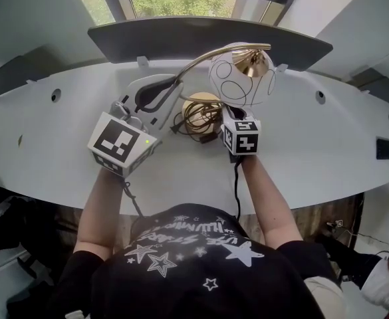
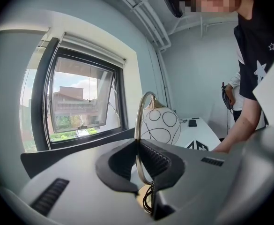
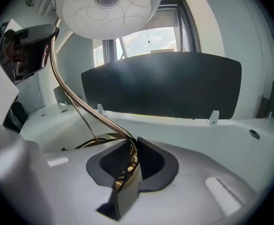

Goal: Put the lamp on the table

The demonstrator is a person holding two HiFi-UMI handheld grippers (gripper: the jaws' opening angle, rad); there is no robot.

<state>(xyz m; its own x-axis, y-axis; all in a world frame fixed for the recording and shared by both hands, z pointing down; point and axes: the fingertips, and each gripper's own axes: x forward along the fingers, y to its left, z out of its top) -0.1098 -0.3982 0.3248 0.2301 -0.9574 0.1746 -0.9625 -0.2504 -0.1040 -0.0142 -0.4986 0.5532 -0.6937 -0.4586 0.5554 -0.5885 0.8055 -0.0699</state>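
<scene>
1 lamp (image 1: 241,78): white globe shade with black circles, curved brass stem.

A dark curved panel (image 1: 207,37) stands upright in front of a window (image 1: 181,4). Beyond the panel, through the glass, green bushes and a house (image 2: 67,102) show. Well to the panel's right lies a small flat black device (image 1: 386,148). Farther right, another person's pale sleeve (image 1: 388,286) shows.

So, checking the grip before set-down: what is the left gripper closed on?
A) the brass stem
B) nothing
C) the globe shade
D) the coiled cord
A: the left gripper pinches the brass stem between its pads, and the globe shade hangs clear beyond it.
</scene>
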